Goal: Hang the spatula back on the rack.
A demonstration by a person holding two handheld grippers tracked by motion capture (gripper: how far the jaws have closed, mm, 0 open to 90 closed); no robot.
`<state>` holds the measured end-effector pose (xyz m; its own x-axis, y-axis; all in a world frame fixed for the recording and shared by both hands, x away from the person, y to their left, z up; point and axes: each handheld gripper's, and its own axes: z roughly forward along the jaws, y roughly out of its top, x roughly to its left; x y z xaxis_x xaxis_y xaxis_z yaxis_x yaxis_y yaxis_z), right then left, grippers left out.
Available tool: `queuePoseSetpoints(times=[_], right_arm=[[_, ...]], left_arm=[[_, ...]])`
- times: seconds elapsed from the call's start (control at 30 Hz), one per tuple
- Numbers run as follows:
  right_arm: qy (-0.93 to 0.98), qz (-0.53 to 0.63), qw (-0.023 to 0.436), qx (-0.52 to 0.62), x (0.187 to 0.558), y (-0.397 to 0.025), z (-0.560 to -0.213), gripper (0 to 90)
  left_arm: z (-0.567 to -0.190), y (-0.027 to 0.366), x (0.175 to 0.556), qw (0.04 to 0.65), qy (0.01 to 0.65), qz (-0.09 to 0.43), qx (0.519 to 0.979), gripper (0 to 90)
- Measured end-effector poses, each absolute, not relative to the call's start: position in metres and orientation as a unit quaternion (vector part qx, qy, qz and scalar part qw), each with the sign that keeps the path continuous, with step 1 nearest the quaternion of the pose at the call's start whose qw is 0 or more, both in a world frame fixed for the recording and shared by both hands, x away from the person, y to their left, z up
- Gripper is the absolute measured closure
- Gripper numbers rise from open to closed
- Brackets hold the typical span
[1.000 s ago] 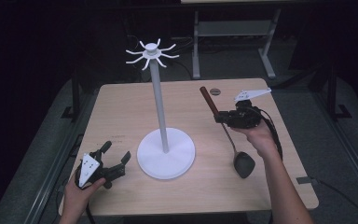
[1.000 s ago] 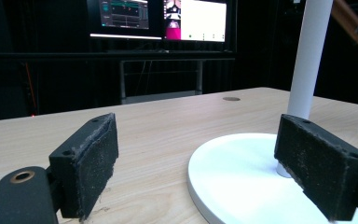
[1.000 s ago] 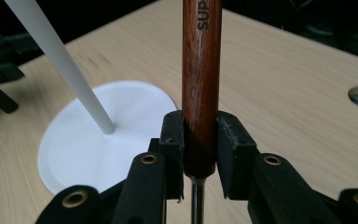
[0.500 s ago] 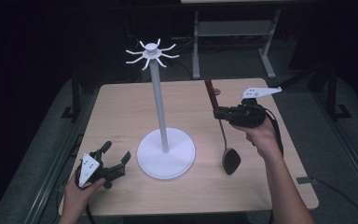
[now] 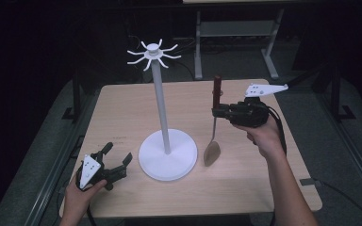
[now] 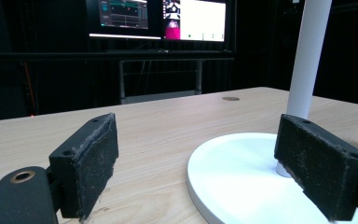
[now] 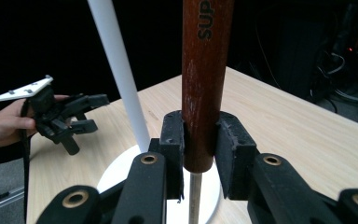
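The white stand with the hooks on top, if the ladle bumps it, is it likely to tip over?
Probably not easily: the white stand has a broad round base flat on the table. Still, its pole is tall and thin, so a knock near the hooks could rock it. The ladle, held by the right tool, looks rigid and won't cushion contact.

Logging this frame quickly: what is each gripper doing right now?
Left gripper: open, holding nothing, low over the table near the white stand.
Right gripper: closed on the wooden handle of the spoon, held upright.
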<state>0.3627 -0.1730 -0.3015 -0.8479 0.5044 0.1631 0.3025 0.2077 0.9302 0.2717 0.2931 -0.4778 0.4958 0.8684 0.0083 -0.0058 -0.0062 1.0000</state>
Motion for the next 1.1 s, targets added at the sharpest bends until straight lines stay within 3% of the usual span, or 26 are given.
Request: queuePoseSetpoints(times=[1.1], right_arm=[[0.766, 0.619, 0.083, 0.151, 0.363, -0.128, -0.226, 73.0]], left_arm=[[-0.478, 0.293, 0.272, 0.611, 0.353, 0.357, 0.612, 13.1]])
